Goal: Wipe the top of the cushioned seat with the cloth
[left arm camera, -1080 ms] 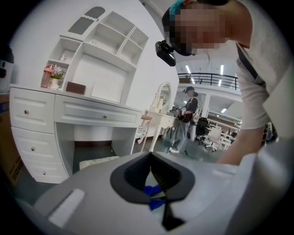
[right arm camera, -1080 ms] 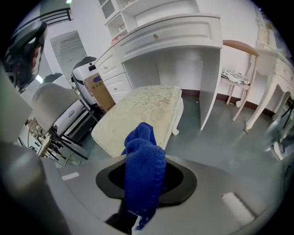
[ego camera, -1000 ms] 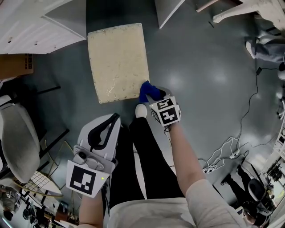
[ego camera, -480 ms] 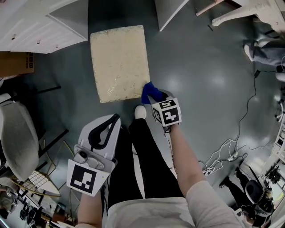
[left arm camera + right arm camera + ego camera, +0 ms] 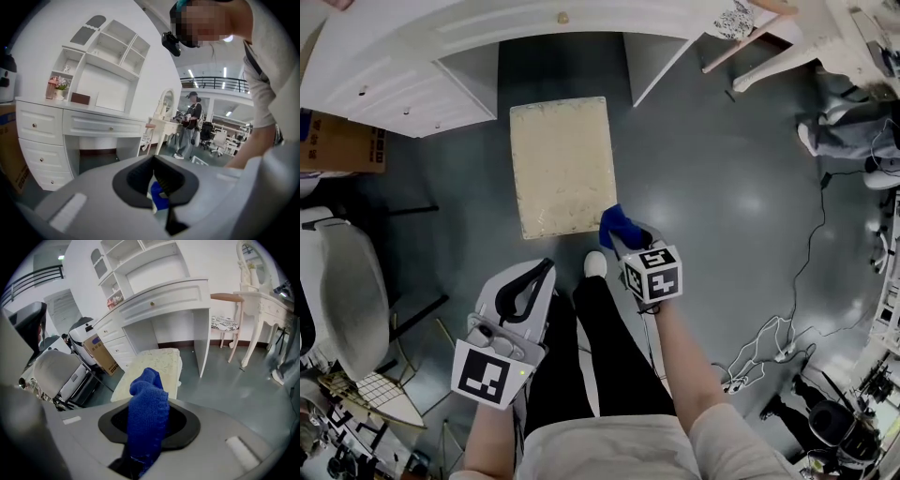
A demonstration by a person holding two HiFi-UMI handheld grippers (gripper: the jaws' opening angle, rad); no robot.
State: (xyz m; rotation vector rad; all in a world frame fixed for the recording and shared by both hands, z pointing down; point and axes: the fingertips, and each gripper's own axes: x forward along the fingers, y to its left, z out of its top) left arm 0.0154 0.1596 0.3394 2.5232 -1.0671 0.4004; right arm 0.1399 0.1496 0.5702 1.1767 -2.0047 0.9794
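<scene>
1. The grey floor point(image 5: 722, 187) is smooth and shiny, with a white desk point(image 5: 441, 56) along the far side. We judge that a light seat could slide on this floor under a sideways push.
2. At the left, the left gripper point(image 5: 547, 266) hangs beside our leg point(image 5: 609, 347), well apart from the work. Its jaws are together on nothing. The blue patch seen past them in the left gripper view is probably the cloth in the other gripper. With this gripper idle, nothing braces the seat.
3. In the middle, the cushioned seat point(image 5: 562, 164) stands in front of the desk's knee gap, its cream top bare. A stroke begun at 1 corner could leave the far edge unwiped.
4. Just right of it, the blue cloth point(image 5: 614, 223) sits over the seat's near right corner and seems raised off the top. The right gripper point(image 5: 628, 242) pinches it in a bunched wad, and its jaws have just been closing tighter on it. We see 2 risks here: the wad may drag free on the textured fabric, or the hard jaws may scrape the cushion if we press too low.
5. At the far right, cables point(image 5: 769, 337) trail over the floor, well apart, so they are a hazard only if we step that way.
</scene>
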